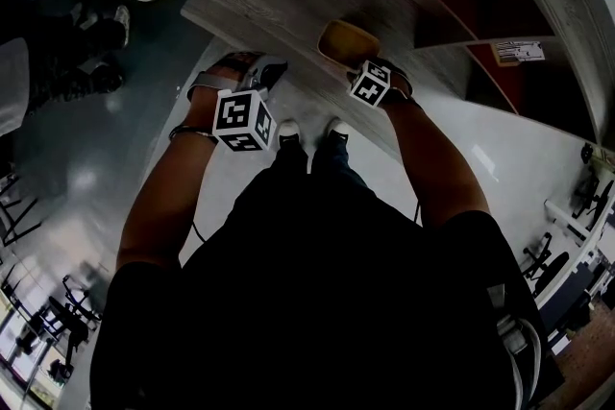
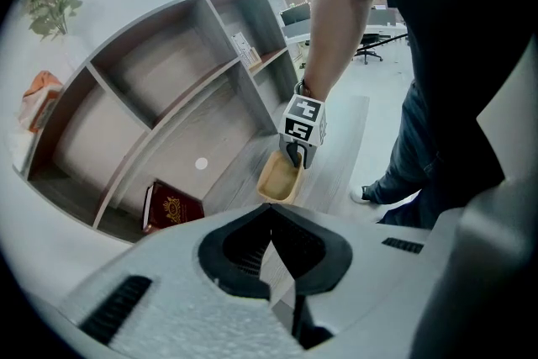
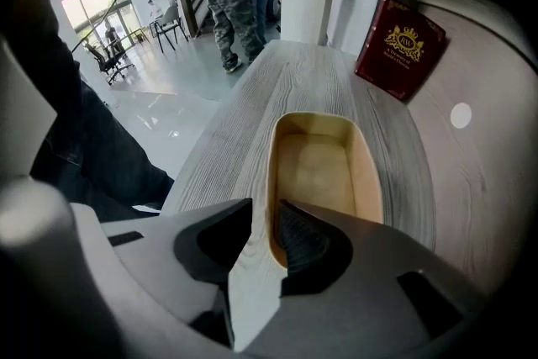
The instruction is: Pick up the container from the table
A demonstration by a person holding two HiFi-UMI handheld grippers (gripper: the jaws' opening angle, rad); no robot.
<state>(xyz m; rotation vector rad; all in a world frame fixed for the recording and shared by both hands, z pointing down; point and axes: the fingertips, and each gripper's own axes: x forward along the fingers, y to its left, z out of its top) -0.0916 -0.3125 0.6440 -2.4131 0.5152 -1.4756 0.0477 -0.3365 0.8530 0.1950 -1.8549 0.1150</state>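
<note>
Head view showed us the grey table (image 1: 279, 5), with the tan container (image 3: 324, 164) lying on it. Our right gripper (image 3: 261, 213) straddled the container's near wall, jaws narrowly apart. Our left gripper (image 2: 269, 214) was closed on nothing.

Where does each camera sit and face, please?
Head view: on the head, facing steeply down at left tool, right tool, forearms, shoes.
Left gripper view: on the left tool, facing shelves, right forearm, right tool, container.
Right gripper view: on the right tool, facing along the table; jaws straddle the container rim.
Shared: container in all.
</note>
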